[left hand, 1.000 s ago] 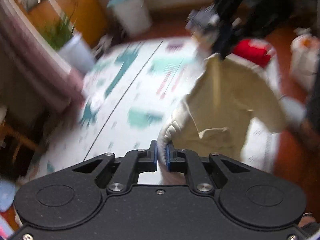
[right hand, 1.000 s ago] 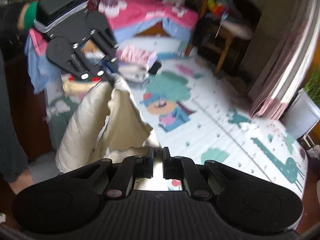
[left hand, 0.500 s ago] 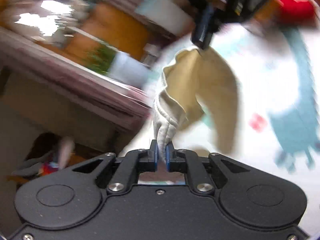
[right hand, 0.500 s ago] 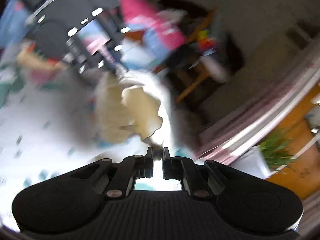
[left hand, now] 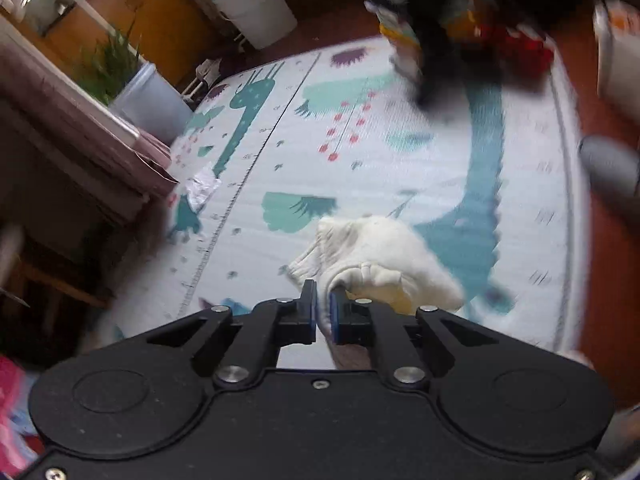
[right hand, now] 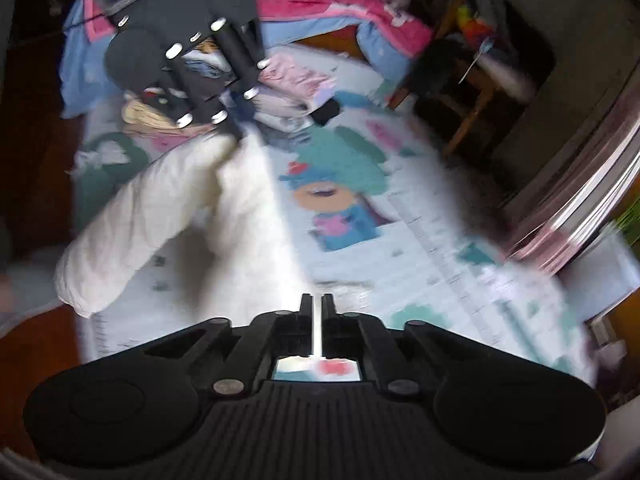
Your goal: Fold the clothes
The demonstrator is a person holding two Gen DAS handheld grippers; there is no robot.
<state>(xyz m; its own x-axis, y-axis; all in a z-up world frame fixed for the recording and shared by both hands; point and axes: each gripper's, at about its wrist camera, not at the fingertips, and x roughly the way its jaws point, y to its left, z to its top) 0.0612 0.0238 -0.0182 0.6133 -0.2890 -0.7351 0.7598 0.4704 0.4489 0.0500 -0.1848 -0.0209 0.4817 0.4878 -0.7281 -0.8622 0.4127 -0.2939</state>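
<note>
A cream garment (right hand: 168, 208) hangs stretched between both grippers above the patterned play mat (right hand: 400, 264). My left gripper (left hand: 323, 312) is shut on a bunched ribbed edge of the cream garment (left hand: 372, 256). It also shows in the right wrist view (right hand: 236, 128), at the cloth's far top corner. My right gripper (right hand: 317, 312) is shut on a thin taut edge of the cloth. The right gripper is a dark blur at the top of the left wrist view (left hand: 440, 80). Both views are blurred by motion.
A stack of folded clothes (right hand: 296, 92) and a pink-and-blue blanket (right hand: 340, 8) lie at the mat's far end. A wooden chair (right hand: 476, 92) stands beside them. A potted plant (left hand: 132, 80), a white bin (left hand: 256, 4) and a curtain (left hand: 80, 128) border the mat (left hand: 360, 140).
Both grippers have swung back down from the curtain side to face the mat. The garment, lifted and shaken, now hangs spread and lower between them.
</note>
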